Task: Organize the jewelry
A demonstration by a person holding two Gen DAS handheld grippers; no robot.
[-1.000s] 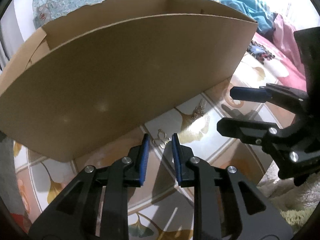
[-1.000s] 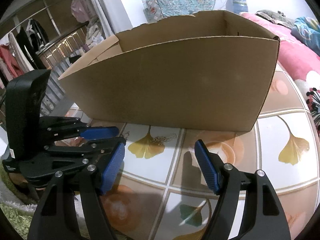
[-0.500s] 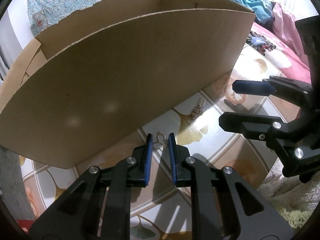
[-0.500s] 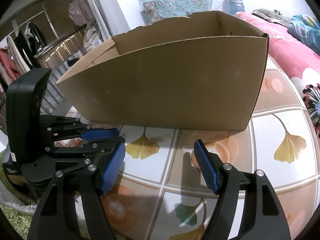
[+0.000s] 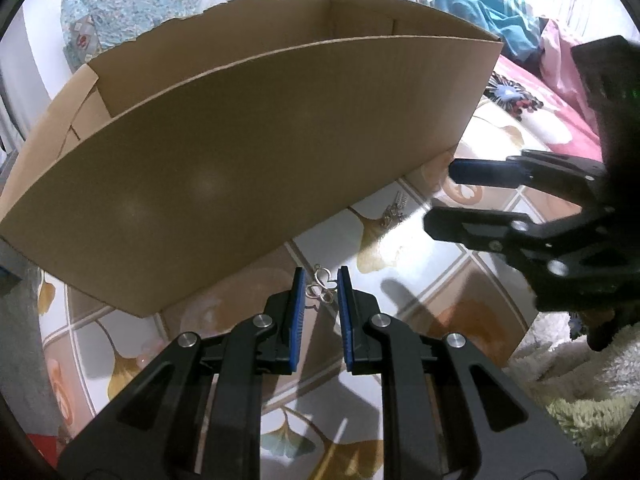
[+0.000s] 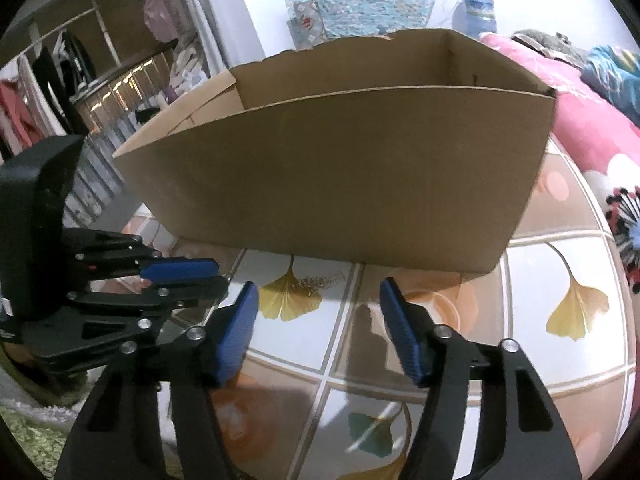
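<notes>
While only your left wrist view shows the looped earring (image 5: 320,286) between the left gripper (image 5: 320,292) pads, narrowly parted, not gripping; your right gripper (image 6: 318,304) closing, empty, chain piece (image 6: 322,281) ahead beside the box (image 6: 340,168).

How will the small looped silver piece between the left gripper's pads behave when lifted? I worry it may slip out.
The looped silver piece looks like thin open wire, so it is probably very light and could slip or twist between the left gripper's flat pads. It lies flat on the glossy table, so it may slide rather than lift.
</notes>
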